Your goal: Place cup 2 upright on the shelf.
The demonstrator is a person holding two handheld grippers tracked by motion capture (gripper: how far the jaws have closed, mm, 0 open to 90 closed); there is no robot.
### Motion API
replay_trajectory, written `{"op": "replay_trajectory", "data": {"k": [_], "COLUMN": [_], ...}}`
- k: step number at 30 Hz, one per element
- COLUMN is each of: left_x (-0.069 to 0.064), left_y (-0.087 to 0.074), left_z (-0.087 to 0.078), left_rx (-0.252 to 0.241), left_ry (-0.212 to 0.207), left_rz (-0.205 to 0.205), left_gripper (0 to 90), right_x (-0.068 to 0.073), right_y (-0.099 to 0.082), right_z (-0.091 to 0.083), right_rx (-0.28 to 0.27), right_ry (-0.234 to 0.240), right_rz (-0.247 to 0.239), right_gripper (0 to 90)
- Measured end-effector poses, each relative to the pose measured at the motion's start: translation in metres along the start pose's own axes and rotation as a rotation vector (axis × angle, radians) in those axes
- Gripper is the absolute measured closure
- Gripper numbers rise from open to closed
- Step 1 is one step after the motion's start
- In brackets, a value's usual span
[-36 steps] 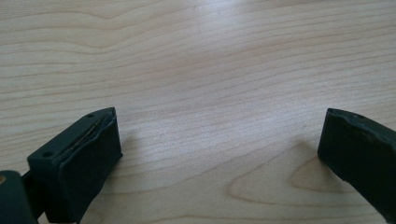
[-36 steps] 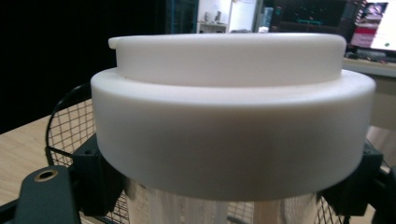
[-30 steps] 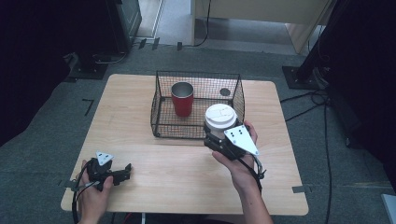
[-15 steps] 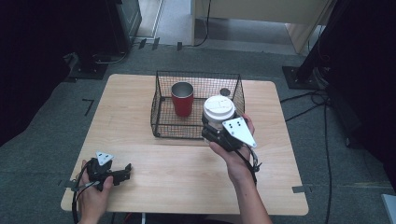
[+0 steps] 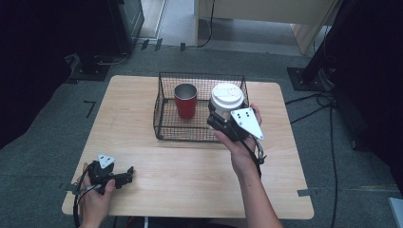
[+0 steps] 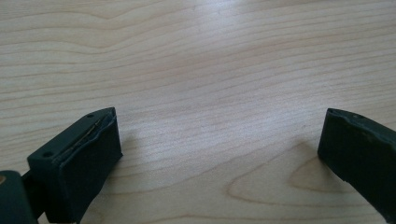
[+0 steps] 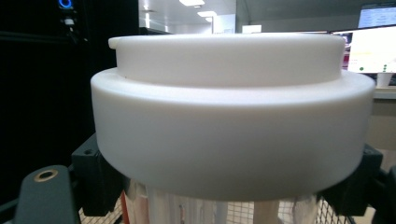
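Note:
A paper cup with a white lid (image 5: 227, 96) is held upright over the right part of the black wire basket (image 5: 164, 128), with my right gripper (image 5: 219, 118) shut on its body just under the lid. Seen from the right gripper view, the white lid (image 7: 229, 107) looms close between the two jaws, with basket mesh below. A red tumbler (image 5: 185, 100) stands inside the basket's left part. My left gripper (image 5: 124, 174) rests open at the table's near left corner. Its jaws stand wide apart over bare wood (image 6: 210, 93) in the left gripper view.
The wooden table (image 5: 190, 175) has free room in front of the basket. Grey carpet surrounds it, with dark equipment stands at the back left and right. Cables run on the floor at the right.
My right gripper has carried the lidded cup forward and up, from the basket's near right edge to over its right part. The left gripper has stayed still.

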State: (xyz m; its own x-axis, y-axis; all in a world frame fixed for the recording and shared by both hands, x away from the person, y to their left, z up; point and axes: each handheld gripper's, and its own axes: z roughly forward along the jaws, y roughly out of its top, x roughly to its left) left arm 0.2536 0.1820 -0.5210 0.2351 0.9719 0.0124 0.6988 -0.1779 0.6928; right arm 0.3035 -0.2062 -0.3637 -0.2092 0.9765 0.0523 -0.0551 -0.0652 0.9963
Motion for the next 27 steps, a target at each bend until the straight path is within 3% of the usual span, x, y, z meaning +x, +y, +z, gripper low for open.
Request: {"op": "replay_trajectory", "data": {"k": [10, 17, 27], "left_x": [0.0, 0.0, 0.0], "left_y": [0.0, 0.0, 0.0], "left_z": [0.0, 0.0, 0.0], "left_rx": [0.0, 0.001, 0.001], "left_ry": [0.0, 0.0, 0.0], "left_rz": [0.0, 0.001, 0.001], "left_gripper": [0.0, 0.0, 0.0], "right_x": [-0.006, -0.008, -0.014], "right_y": [-0.002, -0.011, -0.033], "right_z": [0.027, 0.045, 0.072], "right_rx": [0.016, 0.034, 0.006], "right_ry": [-0.03, -0.044, -0.087], "right_rz": [0.004, -0.006, 0.0], "right_gripper": [16.2, 16.2, 16.1]}}
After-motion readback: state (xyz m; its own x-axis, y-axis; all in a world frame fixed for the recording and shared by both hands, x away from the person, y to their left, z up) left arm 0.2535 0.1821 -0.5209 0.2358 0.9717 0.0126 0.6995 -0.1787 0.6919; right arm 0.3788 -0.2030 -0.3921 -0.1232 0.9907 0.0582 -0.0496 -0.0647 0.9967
